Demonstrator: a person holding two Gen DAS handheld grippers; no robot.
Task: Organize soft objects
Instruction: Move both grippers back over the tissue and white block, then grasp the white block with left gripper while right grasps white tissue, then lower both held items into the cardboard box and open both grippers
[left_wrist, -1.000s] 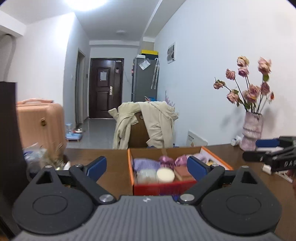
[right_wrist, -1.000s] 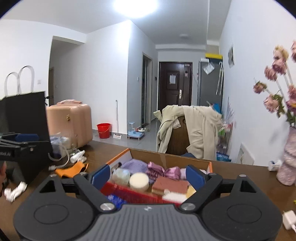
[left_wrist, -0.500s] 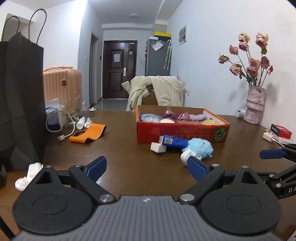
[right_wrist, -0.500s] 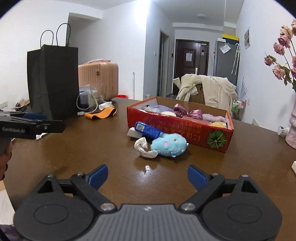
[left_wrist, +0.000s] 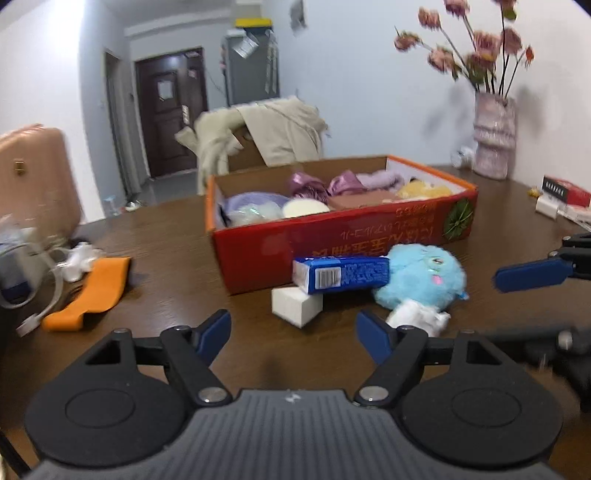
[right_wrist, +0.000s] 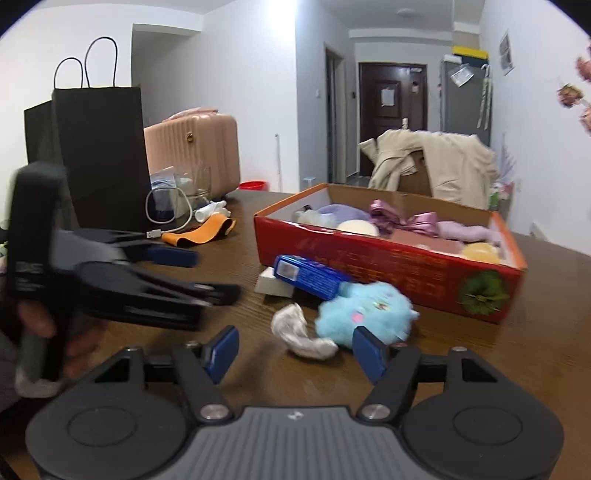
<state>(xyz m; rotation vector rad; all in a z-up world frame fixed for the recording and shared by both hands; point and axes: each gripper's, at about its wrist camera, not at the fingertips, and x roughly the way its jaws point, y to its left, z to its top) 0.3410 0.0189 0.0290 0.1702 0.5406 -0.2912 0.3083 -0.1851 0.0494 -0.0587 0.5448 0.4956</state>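
A brown wooden table (left_wrist: 155, 236) carried everything. On it sat a red cardboard box (left_wrist: 343, 236), already holding soft things: a purple cloth, a cream round pad, pink ribbons and a yellow toy. Left of the box stood a black paper bag (right_wrist: 99, 155), with an orange band (left_wrist: 88, 291) lying flat near some white cables.

Just in front of the box lay a fluffy blue plush toy (left_wrist: 421, 277), touching a blue carton (left_wrist: 341, 275) that rested on a small white block (left_wrist: 295, 306). A crumpled white cloth (right_wrist: 301, 332) lay against the toy's near side.

The left gripper (left_wrist: 293, 334) hung low over the table before the white block, its jaws apart and closing with nothing between them. The right gripper (right_wrist: 293, 352) pointed at the white cloth and the toy, its jaws likewise apart and closing on nothing.
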